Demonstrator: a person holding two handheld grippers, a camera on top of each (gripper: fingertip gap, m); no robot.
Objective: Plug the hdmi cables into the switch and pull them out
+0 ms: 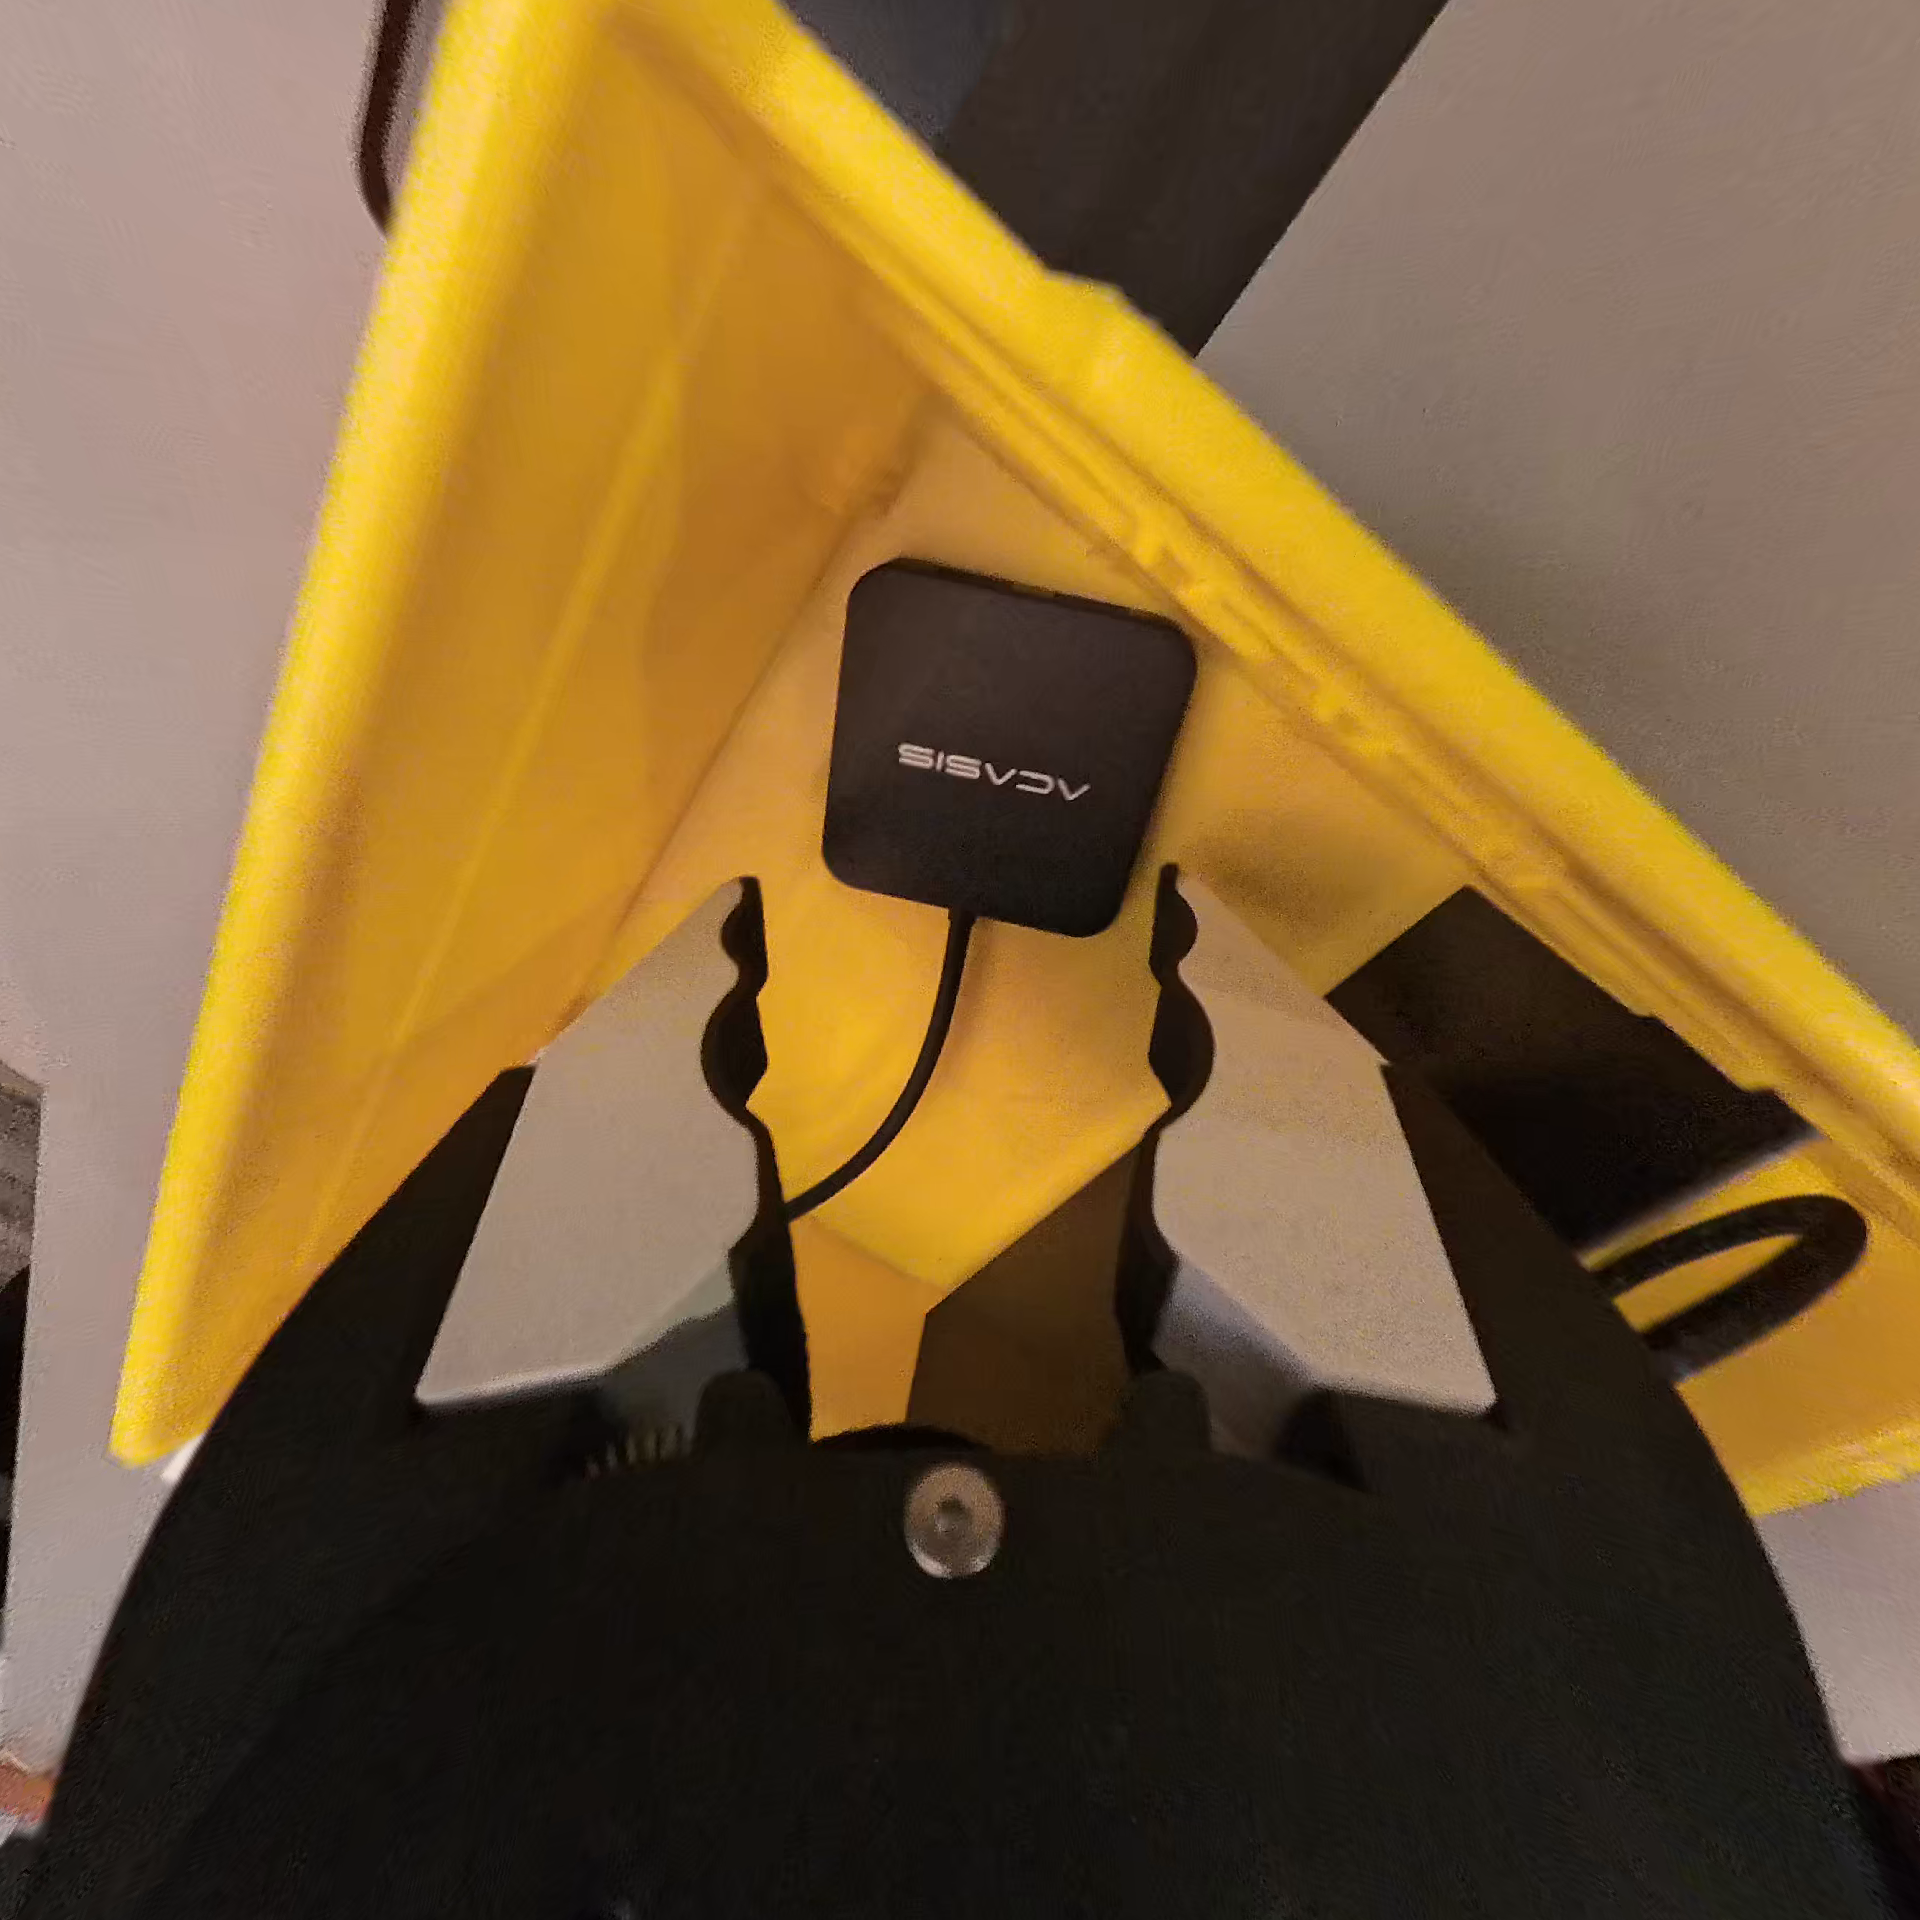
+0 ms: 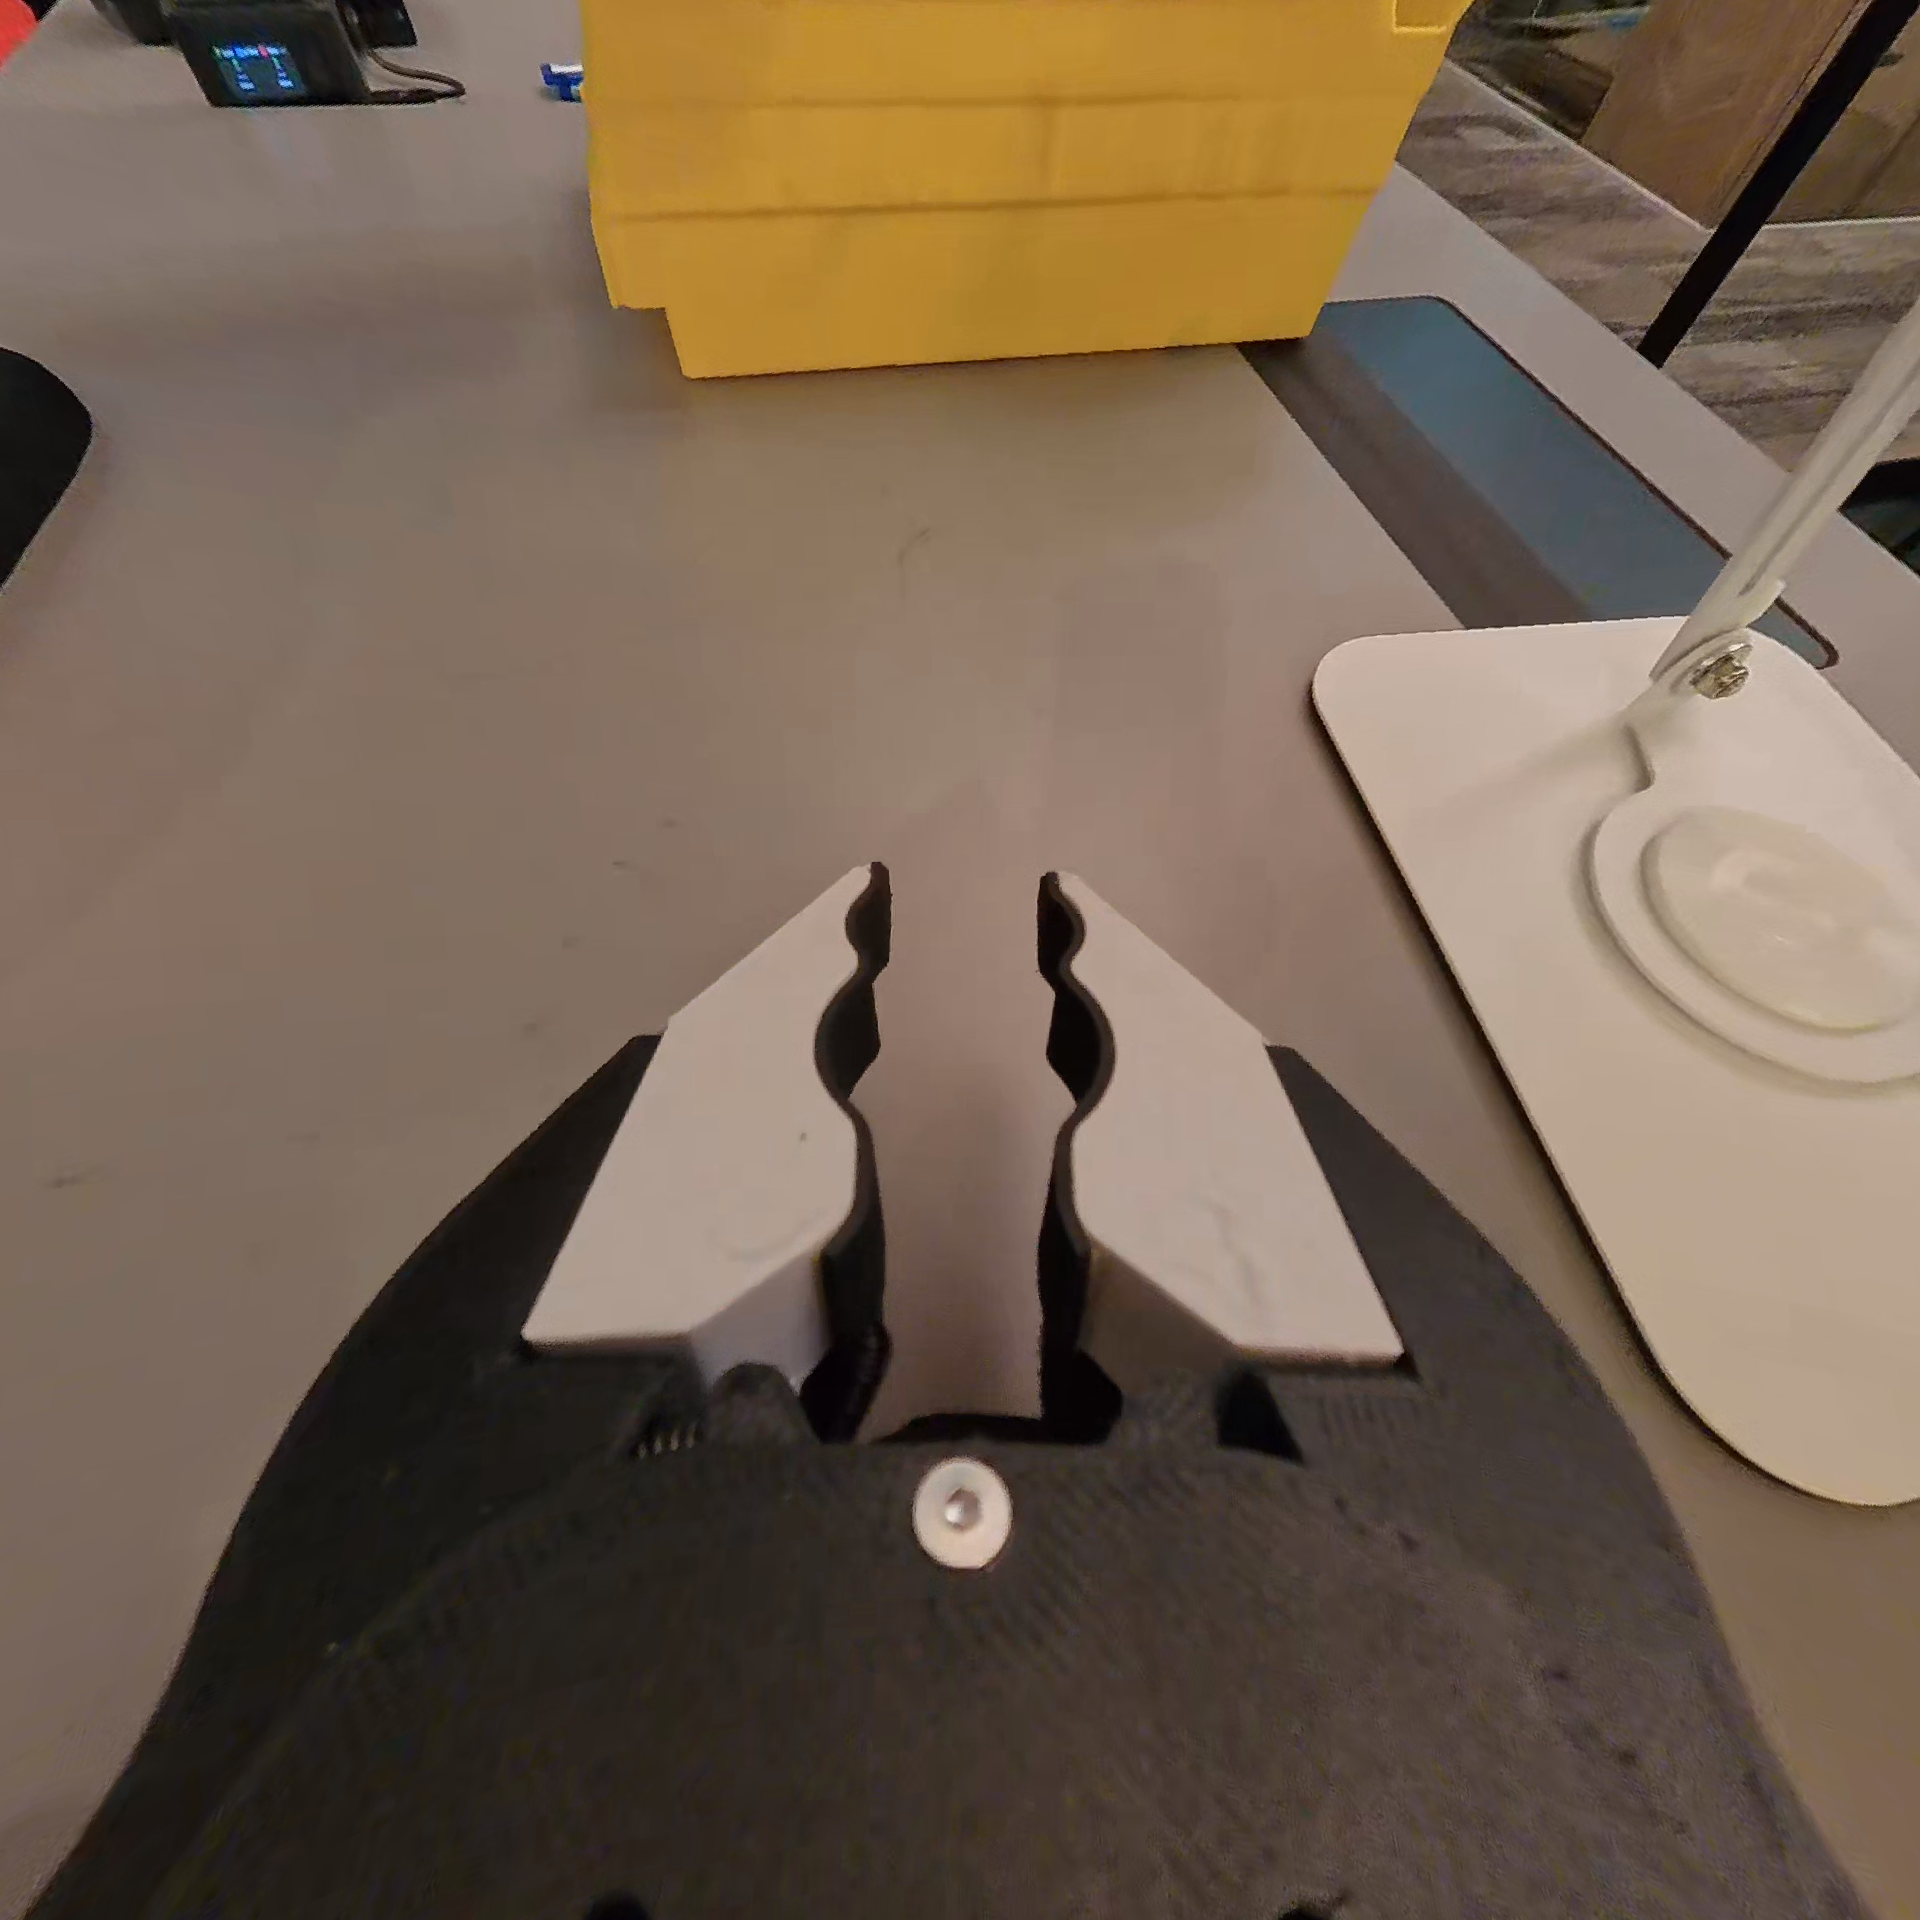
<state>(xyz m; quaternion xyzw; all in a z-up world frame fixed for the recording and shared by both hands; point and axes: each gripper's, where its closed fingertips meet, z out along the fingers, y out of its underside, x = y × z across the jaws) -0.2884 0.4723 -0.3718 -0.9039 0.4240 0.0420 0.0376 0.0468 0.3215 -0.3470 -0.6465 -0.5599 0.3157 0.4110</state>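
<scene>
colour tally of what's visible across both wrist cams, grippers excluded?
Yellow: 1, the bin
Black: 3, the switch, a cable loop, a small screen device
White: 1, the lamp base
Blue: 1, a small item
Total: 6

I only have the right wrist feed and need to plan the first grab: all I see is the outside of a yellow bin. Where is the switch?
Observer: The black square switch lies inside the yellow bin, on its floor near a corner, as the left wrist view shows.
Operator: Is anything attached to it?
Observer: A thin black cable leaves its near edge and runs toward the left gripper.
Operator: Is that gripper holding anything?
Observer: No. Its jaws stand apart just short of the switch, empty.
Operator: Any other cable?
Observer: A thicker black cable loop shows at the bin's right side; its ends are out of view.
</scene>
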